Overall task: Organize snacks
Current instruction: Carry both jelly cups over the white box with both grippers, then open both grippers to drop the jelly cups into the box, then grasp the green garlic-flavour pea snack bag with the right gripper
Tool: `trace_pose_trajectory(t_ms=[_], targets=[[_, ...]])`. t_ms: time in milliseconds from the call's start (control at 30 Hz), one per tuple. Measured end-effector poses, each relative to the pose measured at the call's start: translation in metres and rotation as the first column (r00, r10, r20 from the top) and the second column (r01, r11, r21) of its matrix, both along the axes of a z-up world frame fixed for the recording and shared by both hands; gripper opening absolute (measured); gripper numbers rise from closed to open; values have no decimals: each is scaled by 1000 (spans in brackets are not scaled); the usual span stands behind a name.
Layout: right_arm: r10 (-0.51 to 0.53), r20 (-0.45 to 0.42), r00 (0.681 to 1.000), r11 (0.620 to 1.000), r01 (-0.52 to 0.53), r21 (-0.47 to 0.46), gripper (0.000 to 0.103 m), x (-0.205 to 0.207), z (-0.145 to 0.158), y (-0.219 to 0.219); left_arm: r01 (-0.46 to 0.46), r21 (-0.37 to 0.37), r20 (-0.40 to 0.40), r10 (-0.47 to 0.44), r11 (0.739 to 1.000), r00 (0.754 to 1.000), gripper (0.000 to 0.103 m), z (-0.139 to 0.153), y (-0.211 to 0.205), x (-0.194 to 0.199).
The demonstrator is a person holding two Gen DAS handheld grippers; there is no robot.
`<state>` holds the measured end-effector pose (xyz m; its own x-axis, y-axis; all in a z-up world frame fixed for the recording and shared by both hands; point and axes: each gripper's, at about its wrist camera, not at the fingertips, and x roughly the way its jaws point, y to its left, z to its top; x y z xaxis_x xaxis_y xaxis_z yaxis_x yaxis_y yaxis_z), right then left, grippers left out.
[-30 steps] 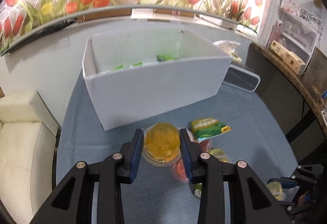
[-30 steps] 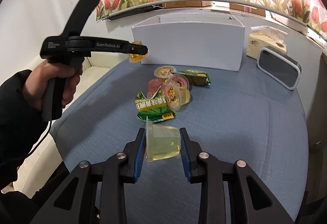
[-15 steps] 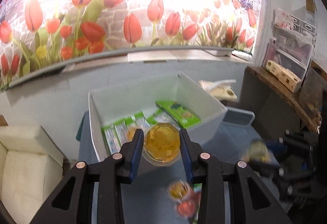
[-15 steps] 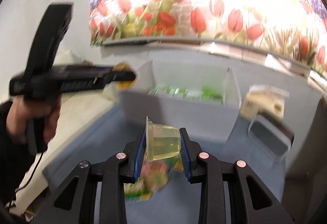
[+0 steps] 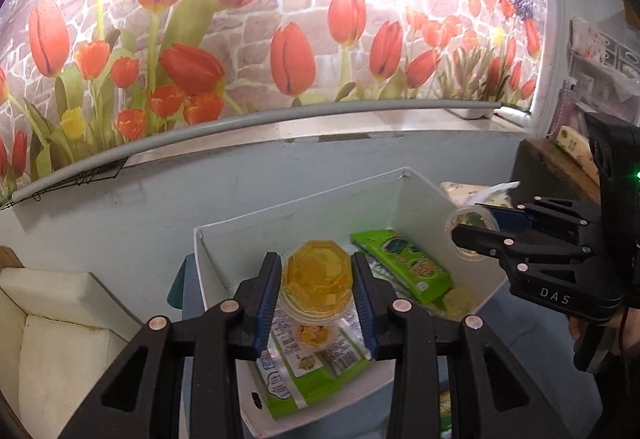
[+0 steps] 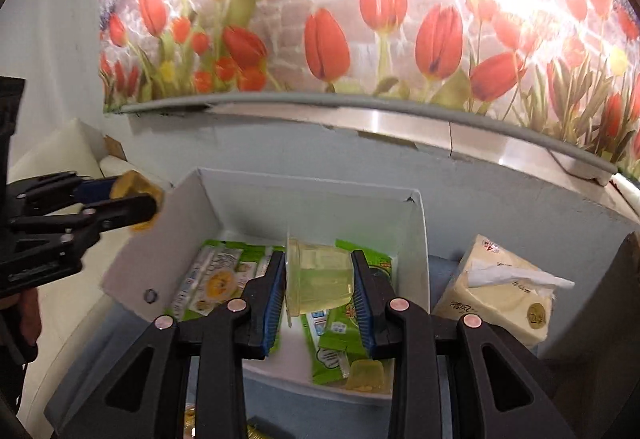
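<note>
Carrying two jelly cups over the white box

Our left tool grips an orange jelly cup, our right tool a pale jelly cup; green packets already lie inside, and both cups await release.

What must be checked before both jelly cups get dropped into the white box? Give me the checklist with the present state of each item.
1. Left hand-held gripper shut on the orange jelly cup: ok.
2. Right hand-held gripper shut on the pale jelly cup: ok.
3. Orange cup above the box opening: ok, it appears over the packets inside.
4. Pale cup above the box opening: ok, though it lies on its side between the pads.
5. The two grippers apart from each other: ok.
6. Free floor space in the box for two cups: cannot tell; packets and cups already cover much of it.
</note>
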<state>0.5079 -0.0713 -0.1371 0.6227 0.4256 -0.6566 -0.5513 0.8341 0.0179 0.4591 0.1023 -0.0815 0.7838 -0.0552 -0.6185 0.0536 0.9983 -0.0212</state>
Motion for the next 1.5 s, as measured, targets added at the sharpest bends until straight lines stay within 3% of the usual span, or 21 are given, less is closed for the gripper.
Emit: trace_pose_trajectory(t_ms=[67, 100, 133, 167, 200, 267, 533, 633, 900, 1033, 1200, 1500], targets=[[-27, 20, 999, 999, 27, -23, 51, 1, -6, 0, -18, -8, -10, 18, 1000, 1000, 46, -7, 3, 2], [-37, 29, 999, 999, 38, -32, 82, 0, -9, -1, -14, -18, -19, 14, 1000, 1000, 56, -10, 5, 3], [-32, 42, 999, 999, 33, -18, 96, -2, -10, -4, -20, -15, -20, 20, 1000, 1000, 66, -11, 7, 3], [-19, 60, 998, 1000, 19, -1, 96, -4, -10, -7, -30, -7, -13, 30, 1000, 999, 90, -12, 8, 2], [-22, 55, 998, 1000, 23, -14, 96, -5, -10, -8, -43, -2, 10, 43, 999, 999, 102, -12, 9, -1], [-35, 49, 998, 999, 36, -26, 96, -5, -12, -10, -42, -13, 27, 42, 999, 999, 103, -12, 11, -4], [-28, 7, 1000, 999, 28, -22, 103, -10, -17, -13, -38, -35, -40, 37, 999, 999, 103, -18, 8, -1], [-26, 13, 1000, 1000, 26, 5, 103, -16, -12, -16, -80, -40, -43, 79, 996, 996, 103, -16, 10, -5], [2, 25, 1000, 998, -4, 65, 103, -67, -3, -36, -45, -50, -13, 45, 998, 999, 103, -8, 1, -46], [16, 6, 1000, 999, -16, 35, 103, -100, -16, -43, -26, -67, -21, 25, 997, 999, 103, -12, -11, -72], [-19, -91, 996, 999, 22, 30, 103, -129, -49, -52, -22, -73, -32, 20, 997, 999, 103, -32, -31, -122], [-139, -243, 960, 983, 163, 83, 103, -128, -98, -50, -38, -133, -97, 26, 990, 995, 103, -82, -49, -196]])
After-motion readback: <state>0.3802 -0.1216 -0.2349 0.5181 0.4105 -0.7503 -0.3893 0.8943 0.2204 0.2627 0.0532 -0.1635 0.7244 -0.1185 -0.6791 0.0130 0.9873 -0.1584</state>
